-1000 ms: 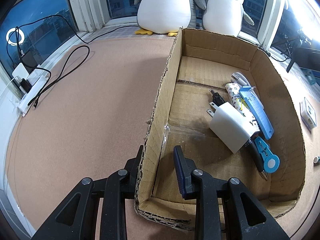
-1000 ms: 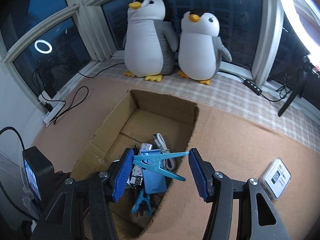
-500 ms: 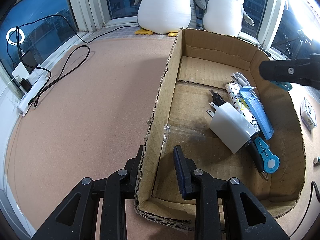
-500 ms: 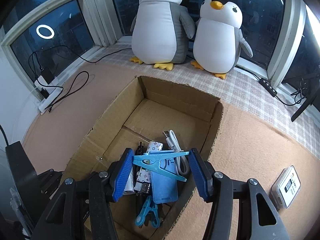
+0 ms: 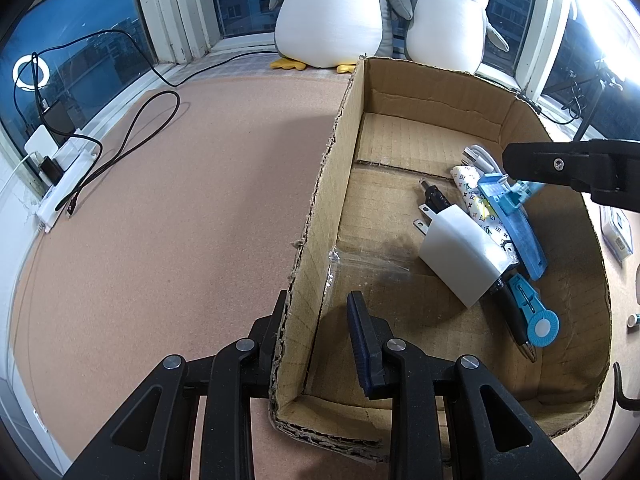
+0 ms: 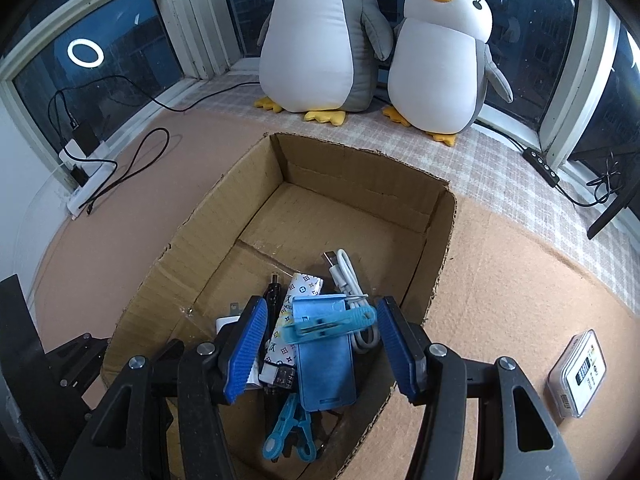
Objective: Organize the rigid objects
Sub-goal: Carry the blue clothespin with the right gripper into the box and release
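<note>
My left gripper (image 5: 316,304) is shut on the near left wall of the open cardboard box (image 5: 320,184), one finger outside and one inside. My right gripper (image 6: 322,308) hangs over the box (image 6: 360,168) with its jaws opening. A light blue clothespin (image 6: 332,322) lies tilted between them on a blue case (image 6: 324,368), and the pads do not press on it. In the box also lie a white charger (image 5: 460,256), a patterned tube (image 6: 296,300), a white cable (image 6: 348,276) and a second blue clip (image 6: 288,436).
Two plush penguins (image 6: 320,40) stand behind the box on the window ledge. A power strip (image 5: 64,176) with black cables lies at the far left. A small clear-cased device (image 6: 578,376) rests on the cork surface right of the box.
My right gripper came lower over the box and its jaws spread. The clothespin left the pads and now rests on the blue case. The left gripper kept still.
</note>
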Demonstrator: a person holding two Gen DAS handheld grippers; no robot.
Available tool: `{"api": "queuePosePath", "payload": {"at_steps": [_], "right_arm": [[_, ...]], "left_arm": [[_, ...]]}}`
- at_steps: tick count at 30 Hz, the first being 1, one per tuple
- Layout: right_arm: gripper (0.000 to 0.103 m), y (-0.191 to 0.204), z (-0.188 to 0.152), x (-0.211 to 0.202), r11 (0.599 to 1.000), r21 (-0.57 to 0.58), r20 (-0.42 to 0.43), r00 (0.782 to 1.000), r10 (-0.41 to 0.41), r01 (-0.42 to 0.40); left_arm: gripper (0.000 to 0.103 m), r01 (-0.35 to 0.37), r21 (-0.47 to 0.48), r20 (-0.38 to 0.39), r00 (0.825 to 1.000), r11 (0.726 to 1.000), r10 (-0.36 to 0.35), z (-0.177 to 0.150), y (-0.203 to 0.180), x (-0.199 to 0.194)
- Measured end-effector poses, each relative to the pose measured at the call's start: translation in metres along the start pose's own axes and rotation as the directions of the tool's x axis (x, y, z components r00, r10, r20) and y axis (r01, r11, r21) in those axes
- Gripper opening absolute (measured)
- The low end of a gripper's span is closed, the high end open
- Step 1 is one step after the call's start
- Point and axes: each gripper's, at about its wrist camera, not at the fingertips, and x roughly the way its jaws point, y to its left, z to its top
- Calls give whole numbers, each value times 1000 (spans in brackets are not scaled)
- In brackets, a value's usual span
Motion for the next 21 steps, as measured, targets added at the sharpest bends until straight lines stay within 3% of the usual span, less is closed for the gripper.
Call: {"api": "queuePosePath", "payload": {"at_steps": [9,21], "right_arm": [[57,-6,-1,-6,999,30,6,1000,12,-12],[57,-21,-12,-50,997,64,62,998,33,-37]], "left_arm": [[29,0,0,1,1000,1000,0,0,0,0],[29,-2,12,1,1000,1000,2,0,-2,0]]}}
